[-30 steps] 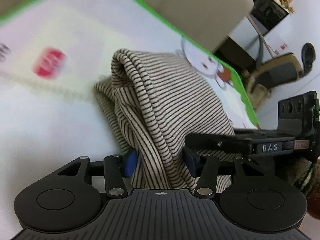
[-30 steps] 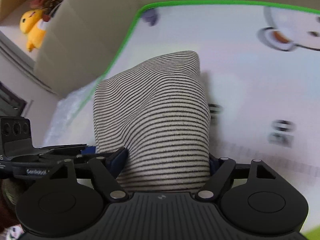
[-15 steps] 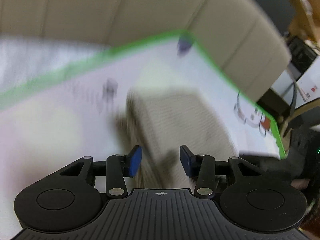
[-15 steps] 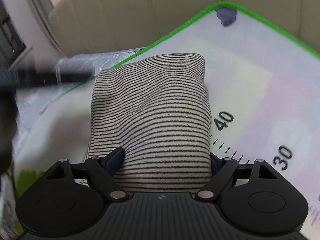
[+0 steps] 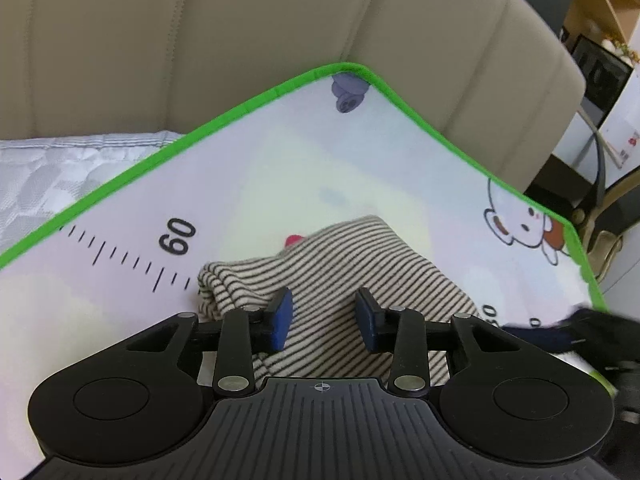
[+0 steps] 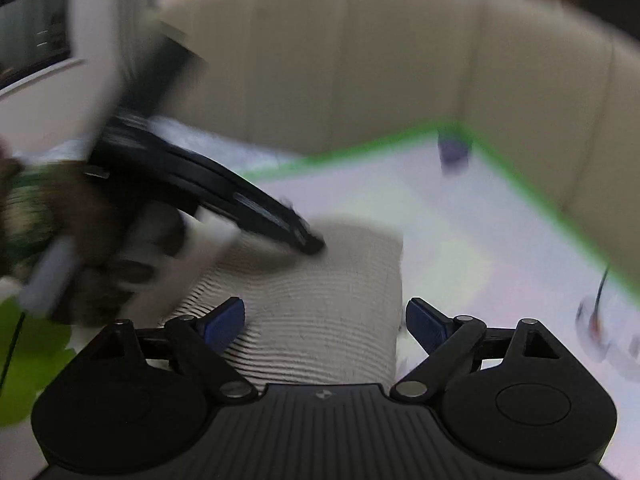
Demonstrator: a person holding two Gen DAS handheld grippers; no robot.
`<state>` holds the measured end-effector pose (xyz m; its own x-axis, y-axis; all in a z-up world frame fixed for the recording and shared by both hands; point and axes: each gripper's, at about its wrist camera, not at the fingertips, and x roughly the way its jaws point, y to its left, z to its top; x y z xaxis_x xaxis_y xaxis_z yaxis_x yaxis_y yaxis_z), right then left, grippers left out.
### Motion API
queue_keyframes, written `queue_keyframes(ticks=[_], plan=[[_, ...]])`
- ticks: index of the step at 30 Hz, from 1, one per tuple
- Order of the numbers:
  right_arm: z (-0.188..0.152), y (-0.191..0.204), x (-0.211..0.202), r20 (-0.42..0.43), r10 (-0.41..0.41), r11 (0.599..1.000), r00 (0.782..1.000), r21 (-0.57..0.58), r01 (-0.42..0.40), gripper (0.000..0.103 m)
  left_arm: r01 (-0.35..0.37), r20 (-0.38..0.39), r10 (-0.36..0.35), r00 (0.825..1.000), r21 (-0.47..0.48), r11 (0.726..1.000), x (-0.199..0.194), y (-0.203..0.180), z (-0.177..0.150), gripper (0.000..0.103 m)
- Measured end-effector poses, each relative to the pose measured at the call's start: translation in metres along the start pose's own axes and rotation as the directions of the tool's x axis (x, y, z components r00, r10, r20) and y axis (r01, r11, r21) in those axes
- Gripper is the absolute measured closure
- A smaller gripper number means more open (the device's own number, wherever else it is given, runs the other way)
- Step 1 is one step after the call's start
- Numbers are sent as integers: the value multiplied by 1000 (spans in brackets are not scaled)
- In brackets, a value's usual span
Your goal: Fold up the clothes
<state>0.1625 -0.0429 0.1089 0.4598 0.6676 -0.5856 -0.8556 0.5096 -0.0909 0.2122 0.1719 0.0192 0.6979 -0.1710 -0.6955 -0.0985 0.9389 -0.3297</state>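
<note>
A folded beige garment with thin dark stripes (image 5: 360,264) lies on the play mat with a green border (image 5: 280,160). My left gripper (image 5: 324,318) hovers just over its near edge. Its jaws are closing, with the cloth lying beneath the blue pads (image 5: 280,316) and not pinched. In the blurred right wrist view the same garment (image 6: 332,300) lies below my right gripper (image 6: 324,320), which stands wide open, one pad over the cloth and the other past its right edge. The left gripper (image 6: 280,220), held by a hand (image 6: 80,240), reaches over the garment's far left corner.
A beige sofa back (image 5: 200,40) rises right behind the mat's far corner. A grey quilted cover (image 5: 60,172) lies left of the mat. A printed ruler and cartoon figures mark the mat (image 6: 480,240). Room furniture shows at far right (image 5: 600,80).
The garment was up between both pairs of fingers and now lies flat on the mat. Both grippers have drawn back from it, the left jaws have narrowed, and the right view has rolled.
</note>
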Motion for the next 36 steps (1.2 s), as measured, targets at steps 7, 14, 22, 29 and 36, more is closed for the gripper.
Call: queue_keyframes(ticks=[7, 14, 22, 29, 36], plan=[[-31, 26, 31, -168, 111, 993, 979, -27, -118, 34, -2, -25, -1, 1000, -102, 995, 10, 10, 7, 63], [-37, 23, 27, -175, 107, 990, 979, -69, -121, 32, -28, 84, 32, 996, -45, 999, -38, -7, -3, 51], [-40, 34, -14, -34, 73, 987, 997, -140, -77, 30, 3, 27, 2, 1000, -179, 984, -84, 15, -39, 62], [-58, 95, -7, 5, 60, 911, 998, -408, -53, 22, -43, -67, 22, 998, -334, 942, -88, 60, -81, 72], [-47, 109, 42, 8, -31, 874, 999, -484, 31, 65, -3, -104, -31, 994, -310, 951, -70, 52, -78, 78]])
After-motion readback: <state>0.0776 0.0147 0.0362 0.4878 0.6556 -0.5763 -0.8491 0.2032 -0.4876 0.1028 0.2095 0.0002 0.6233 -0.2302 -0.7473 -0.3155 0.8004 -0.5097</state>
